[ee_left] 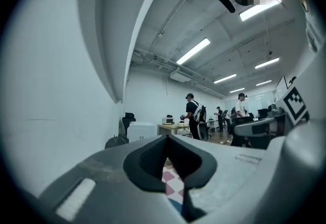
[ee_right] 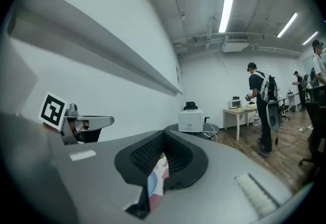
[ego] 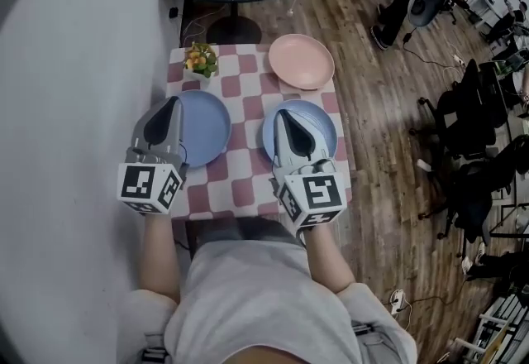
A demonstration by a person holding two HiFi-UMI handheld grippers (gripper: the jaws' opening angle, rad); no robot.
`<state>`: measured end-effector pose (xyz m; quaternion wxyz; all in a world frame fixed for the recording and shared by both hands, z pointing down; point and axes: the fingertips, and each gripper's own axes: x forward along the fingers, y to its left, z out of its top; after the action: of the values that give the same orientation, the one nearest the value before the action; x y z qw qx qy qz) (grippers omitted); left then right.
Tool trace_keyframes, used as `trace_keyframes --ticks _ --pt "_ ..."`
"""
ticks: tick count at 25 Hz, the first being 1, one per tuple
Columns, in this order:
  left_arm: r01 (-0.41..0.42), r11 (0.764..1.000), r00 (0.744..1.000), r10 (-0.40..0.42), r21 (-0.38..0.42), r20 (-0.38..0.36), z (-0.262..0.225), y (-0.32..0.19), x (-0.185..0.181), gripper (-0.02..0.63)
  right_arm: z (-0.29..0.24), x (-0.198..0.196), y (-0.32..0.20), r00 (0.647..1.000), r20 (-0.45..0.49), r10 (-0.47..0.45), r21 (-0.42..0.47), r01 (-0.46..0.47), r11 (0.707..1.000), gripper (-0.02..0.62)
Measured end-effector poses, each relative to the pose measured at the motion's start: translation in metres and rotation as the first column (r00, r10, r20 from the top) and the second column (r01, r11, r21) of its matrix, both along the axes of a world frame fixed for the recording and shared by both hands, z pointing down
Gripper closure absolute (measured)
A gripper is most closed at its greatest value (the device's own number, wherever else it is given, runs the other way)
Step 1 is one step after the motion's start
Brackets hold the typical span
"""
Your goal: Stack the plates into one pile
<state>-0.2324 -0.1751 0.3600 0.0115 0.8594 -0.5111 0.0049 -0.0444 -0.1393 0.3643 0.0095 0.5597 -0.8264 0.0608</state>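
On the left gripper (ego: 175, 100) and right gripper (ego: 282, 113), square markers (ego: 150, 184)

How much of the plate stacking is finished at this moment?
Nothing is stacked yet: the pink plate, left blue plate and right blue plate lie apart on the checkered table. Nothing is in hand: left claw and right claw are shut, empty. All the stacking is left.
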Motion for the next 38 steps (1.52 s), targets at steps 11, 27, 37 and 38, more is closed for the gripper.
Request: trace_keyframes --ticks 11,27,37,38 --pt "-0.005 0.947 0.991 0.048 -0.32 0.126 0.112 -0.044 -0.04 0.56 0.103 -0.042 -0.031 0.994 0.111 0.019 -0.327 0.019 0.945 0.592" --pt "0.093 0.787 0.972 0.061 -0.61 0.225 0.253 -0.073 -0.115 0.458 0.246 -0.081 -0.033 0.96 0.177 0.219 -0.67 -0.046 0.741 0.504" --pt "0.12 0.7 0.972 0.06 -0.704 0.225 0.298 -0.071 -0.132 0.433 0.288 -0.097 -0.024 0.952 0.164 0.259 -0.754 -0.049 0.655 0.471" --pt "0.115 0.694 0.973 0.067 -0.71 0.223 0.301 -0.07 -0.132 0.433 0.291 -0.098 -0.023 0.952 0.16 0.259 -0.759 -0.05 0.649 0.471"
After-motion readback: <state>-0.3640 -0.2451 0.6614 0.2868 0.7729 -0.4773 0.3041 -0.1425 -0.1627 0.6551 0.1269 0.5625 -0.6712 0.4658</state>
